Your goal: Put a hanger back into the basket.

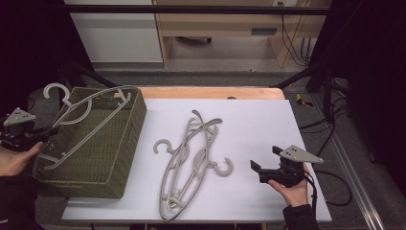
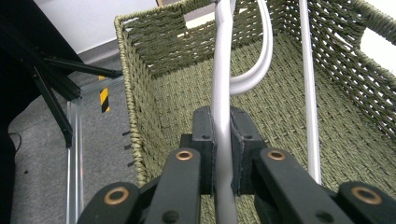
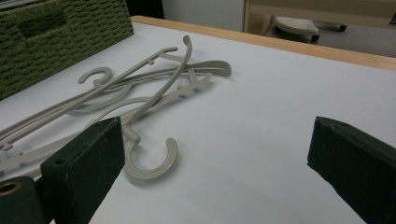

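Here, left tool (image 2: pixel 222 154) gripping hanger (image 2: pixel 221 93), over basket (image 2: pixel 154 88)

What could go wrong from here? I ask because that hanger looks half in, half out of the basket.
1. The left gripper is shut on the hanger, whose hook sticks out over the basket's rim; lowered as it lies, it may catch there instead of dropping in.
2. The two hangers on the table lie crossed, so the open right gripper might drag both when lifting one.
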### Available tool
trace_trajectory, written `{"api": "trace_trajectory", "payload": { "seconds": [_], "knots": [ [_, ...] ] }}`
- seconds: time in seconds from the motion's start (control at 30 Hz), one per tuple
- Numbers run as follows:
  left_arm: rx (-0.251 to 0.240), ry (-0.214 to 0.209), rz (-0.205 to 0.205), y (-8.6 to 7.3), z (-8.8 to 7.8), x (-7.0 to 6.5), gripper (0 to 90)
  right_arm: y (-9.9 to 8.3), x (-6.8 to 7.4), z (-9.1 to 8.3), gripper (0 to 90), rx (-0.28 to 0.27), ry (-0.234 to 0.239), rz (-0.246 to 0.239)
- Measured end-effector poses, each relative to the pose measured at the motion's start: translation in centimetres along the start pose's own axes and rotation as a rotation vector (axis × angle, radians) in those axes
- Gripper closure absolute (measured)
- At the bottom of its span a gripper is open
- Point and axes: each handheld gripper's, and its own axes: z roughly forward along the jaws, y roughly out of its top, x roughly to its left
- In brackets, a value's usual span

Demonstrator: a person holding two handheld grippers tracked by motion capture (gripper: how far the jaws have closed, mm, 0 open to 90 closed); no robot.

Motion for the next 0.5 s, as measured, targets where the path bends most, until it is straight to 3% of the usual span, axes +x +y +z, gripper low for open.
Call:
{"api": "trace_trajectory", "payload": {
  "seconds": [0.5],
  "knots": [
    [0.024,0.022,0.004,-0.13,0.14,-0.14,82.5,0.12,0.00,-0.24,4.4,-0.011,0.009,-0.001]
  ]
}}
